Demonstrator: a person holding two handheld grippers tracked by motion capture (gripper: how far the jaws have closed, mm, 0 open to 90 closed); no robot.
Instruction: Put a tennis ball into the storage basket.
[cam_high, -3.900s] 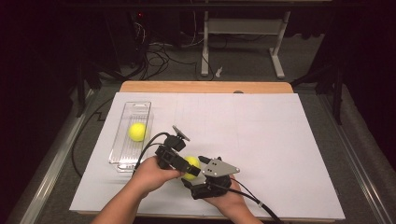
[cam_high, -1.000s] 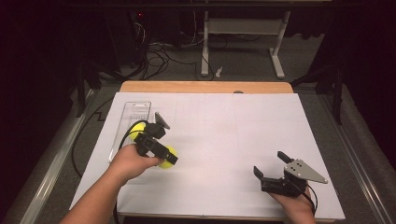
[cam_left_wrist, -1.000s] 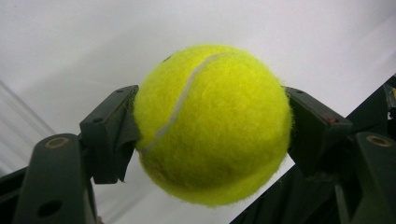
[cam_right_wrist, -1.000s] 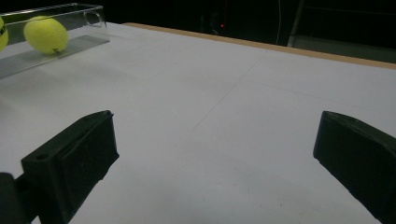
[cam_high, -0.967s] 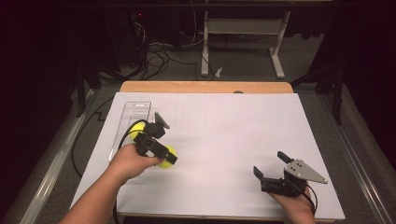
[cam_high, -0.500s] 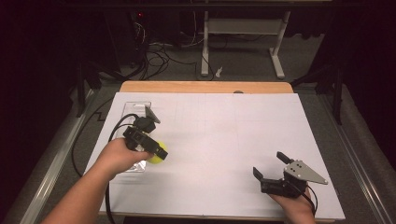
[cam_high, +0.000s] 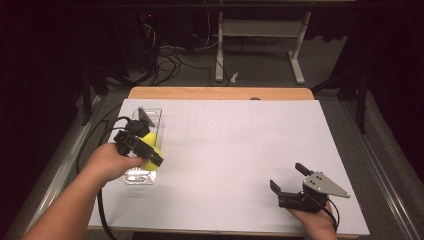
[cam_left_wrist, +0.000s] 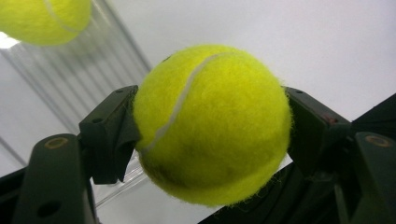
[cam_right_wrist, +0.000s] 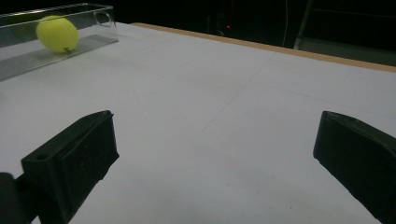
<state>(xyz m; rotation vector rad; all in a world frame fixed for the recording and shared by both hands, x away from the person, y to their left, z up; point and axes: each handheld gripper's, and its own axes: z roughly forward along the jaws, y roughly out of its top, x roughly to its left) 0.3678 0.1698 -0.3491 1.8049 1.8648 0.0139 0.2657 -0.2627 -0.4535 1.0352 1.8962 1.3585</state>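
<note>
The high view looks forward and down from above the person's side onto the whole white table (cam_high: 240, 150). The left gripper view sits very close behind its jaws, facing the tennis ball (cam_left_wrist: 212, 123) clamped between them, with the clear plastic tray (cam_left_wrist: 88, 65) beyond. The right gripper view rides low, looking level across the table past its spread jaws; it shares the tray (cam_right_wrist: 70, 14) with both other views.

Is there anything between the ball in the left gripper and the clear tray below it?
Nothing visible blocks it. The left gripper holds the ball over the tray. The tray is open on top, and the second ball lies farther along in it, apart from the held one.
</note>
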